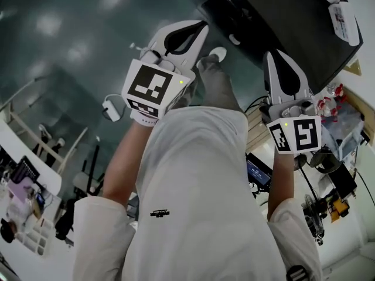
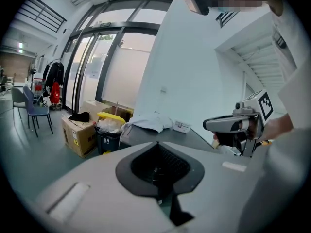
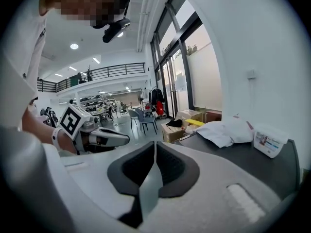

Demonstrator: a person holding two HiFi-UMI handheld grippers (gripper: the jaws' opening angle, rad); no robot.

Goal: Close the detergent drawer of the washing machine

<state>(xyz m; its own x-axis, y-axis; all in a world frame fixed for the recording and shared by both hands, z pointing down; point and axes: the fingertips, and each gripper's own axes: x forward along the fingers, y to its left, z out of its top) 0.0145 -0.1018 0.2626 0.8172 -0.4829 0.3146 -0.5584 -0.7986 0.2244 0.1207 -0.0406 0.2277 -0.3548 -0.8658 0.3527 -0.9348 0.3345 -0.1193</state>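
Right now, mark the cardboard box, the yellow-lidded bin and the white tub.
cardboard box [image 2: 79, 138]: left gripper view, its front face.
yellow-lidded bin [image 2: 111, 116]: left gripper view, its lid.
white tub [image 3: 268, 143]: right gripper view, its labelled side.

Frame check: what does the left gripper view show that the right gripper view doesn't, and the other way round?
Only the left gripper view: the right gripper at its right side, and a staircase above it. Only the right gripper view: the left gripper, and a balcony railing far behind it. Both: shut, empty jaws, the dark table with a white cloth on it, and a cardboard box on the floor.
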